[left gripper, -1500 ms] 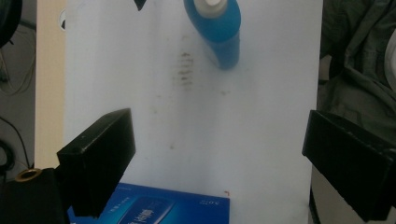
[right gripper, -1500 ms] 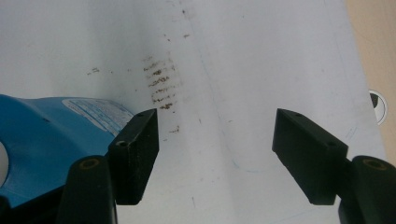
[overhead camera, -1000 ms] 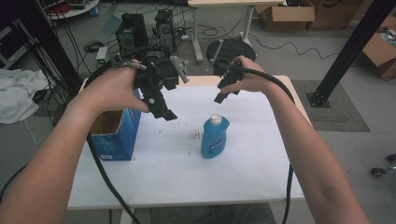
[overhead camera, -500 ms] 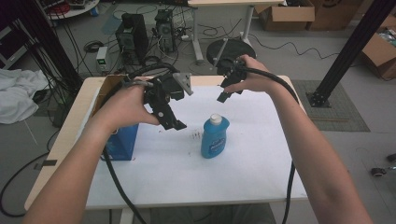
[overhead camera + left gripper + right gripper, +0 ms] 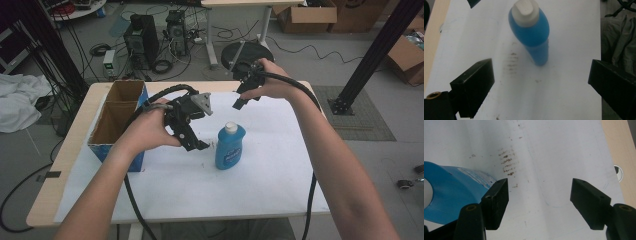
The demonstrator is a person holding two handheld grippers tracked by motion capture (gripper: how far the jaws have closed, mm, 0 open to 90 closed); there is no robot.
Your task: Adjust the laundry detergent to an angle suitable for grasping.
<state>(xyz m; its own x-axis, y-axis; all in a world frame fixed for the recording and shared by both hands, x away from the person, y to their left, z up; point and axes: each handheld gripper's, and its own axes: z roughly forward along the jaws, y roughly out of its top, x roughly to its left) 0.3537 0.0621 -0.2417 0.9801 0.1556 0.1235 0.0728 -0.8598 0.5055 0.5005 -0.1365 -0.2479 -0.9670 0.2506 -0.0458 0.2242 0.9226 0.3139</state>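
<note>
While an open cardboard box sits at the bench's left edge, the left gripper hovers beside it, fingers apart, just widened, nothing between; just right stands the blue bottle, upright, unobstructed; beyond, the right gripper, fingers apart, empty

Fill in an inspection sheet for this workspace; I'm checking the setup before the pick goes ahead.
Surface: white sheet over the wooden table, with brown smudges.
Job's things: blue bottle with white cap, upright, untouched.
Clutter: open cardboard box at the table's left edge.
Grippers: left gripper open, jaws just been opening, nothing between them; right gripper open, empty.
Cables: black cable trails from each gripper.
Surroundings: computer towers, floor cables, cardboard boxes.
</note>
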